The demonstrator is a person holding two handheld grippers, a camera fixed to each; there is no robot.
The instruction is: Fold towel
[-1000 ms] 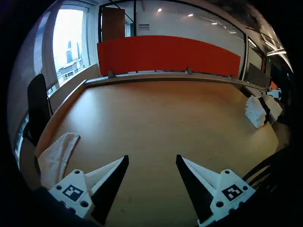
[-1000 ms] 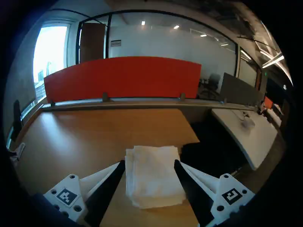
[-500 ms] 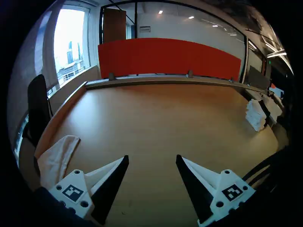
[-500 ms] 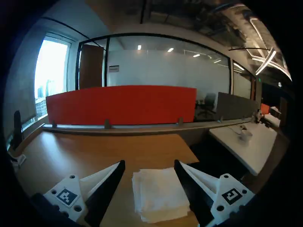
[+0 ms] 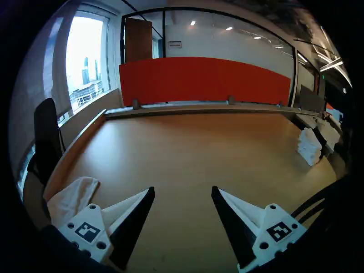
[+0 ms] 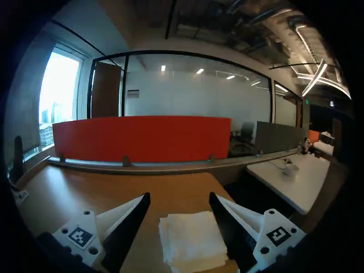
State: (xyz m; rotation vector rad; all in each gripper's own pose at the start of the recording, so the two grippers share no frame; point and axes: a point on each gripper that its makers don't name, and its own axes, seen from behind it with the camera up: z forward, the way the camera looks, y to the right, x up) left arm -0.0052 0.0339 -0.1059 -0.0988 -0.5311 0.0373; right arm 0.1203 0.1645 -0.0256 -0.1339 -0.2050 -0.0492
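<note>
We see left gripper [image 5: 182,200] agape, empty, over table [image 5: 191,145], towel [image 5: 70,200] beside; right gripper [image 6: 178,202] agape, empty, above stack [image 6: 193,239].

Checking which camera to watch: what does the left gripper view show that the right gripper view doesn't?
Left gripper view: a loose towel crumpled beside the open left gripper. Right gripper view: a white desk and a grey screen, beyond the open right gripper. Both: the wooden table, the red screen and the stack of folded towels.
</note>
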